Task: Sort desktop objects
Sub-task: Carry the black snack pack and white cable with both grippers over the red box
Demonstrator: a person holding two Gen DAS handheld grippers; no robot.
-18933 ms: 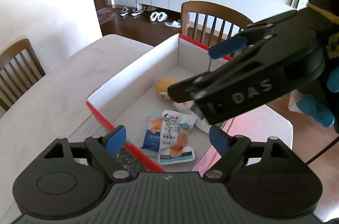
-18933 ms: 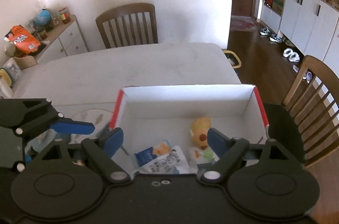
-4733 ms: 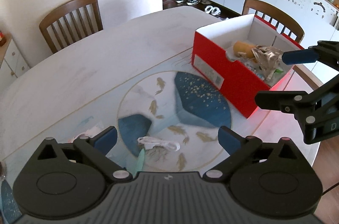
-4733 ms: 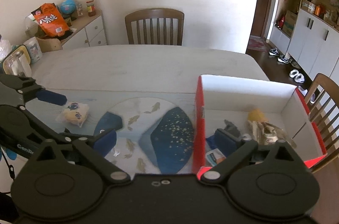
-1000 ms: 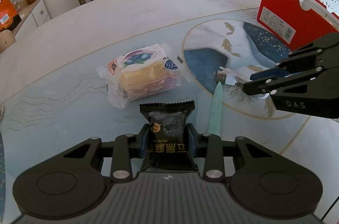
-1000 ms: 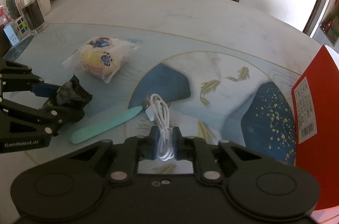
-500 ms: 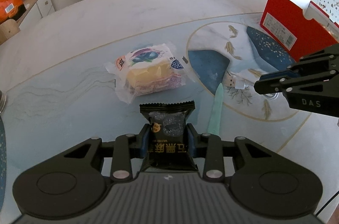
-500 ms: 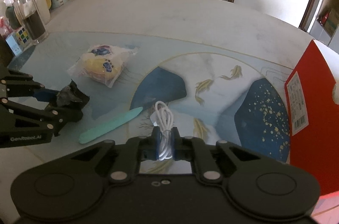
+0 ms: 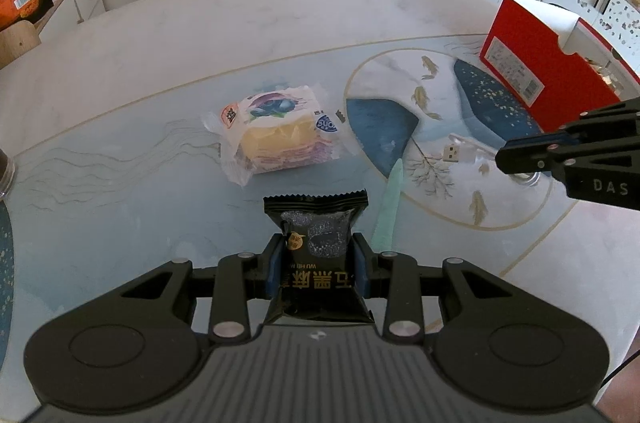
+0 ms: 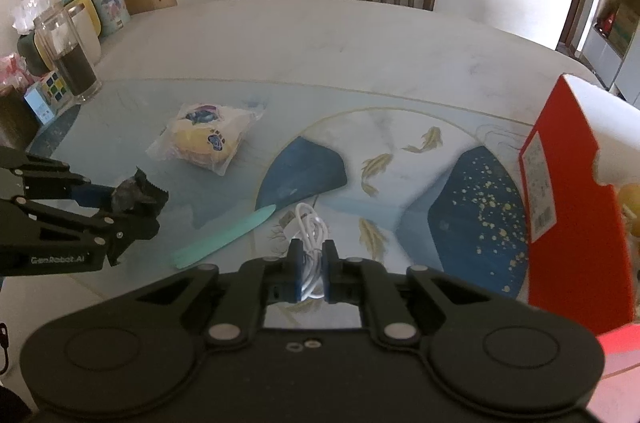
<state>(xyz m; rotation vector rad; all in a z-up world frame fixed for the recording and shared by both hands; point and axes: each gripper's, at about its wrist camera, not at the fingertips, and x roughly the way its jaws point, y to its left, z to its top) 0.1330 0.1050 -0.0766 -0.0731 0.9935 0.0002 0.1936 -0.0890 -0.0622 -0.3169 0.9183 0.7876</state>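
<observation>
I have the left gripper (image 9: 316,265) clamped on a black snack packet (image 9: 318,243), gripped across its lower half with the crimped top edge sticking out free in front. My right gripper (image 10: 308,273) is pinched on a coiled white USB cable (image 10: 308,227); the loops and the plug end hang loose ahead of the pads.

The red cardboard box (image 10: 568,191) stands to the right, well apart from the left gripper and nearer the right one. On the glass tabletop (image 9: 120,207) a wrapped blueberry sandwich cake (image 9: 276,133) and a mint-green flat stick (image 10: 224,237) lie unsorted.

My worries from here:
- The cable is held by only a few strands (I can't tell how many), so a quick swing could let the coil slide out or unravel and drag its plug across the glass.
- The packet is slick foil, so it may creep out under a jolt.
- Both grippers heading for the same box could collide over its rim, and a low approach by the right one would hit the box's near wall and shove it toward the table edge.
</observation>
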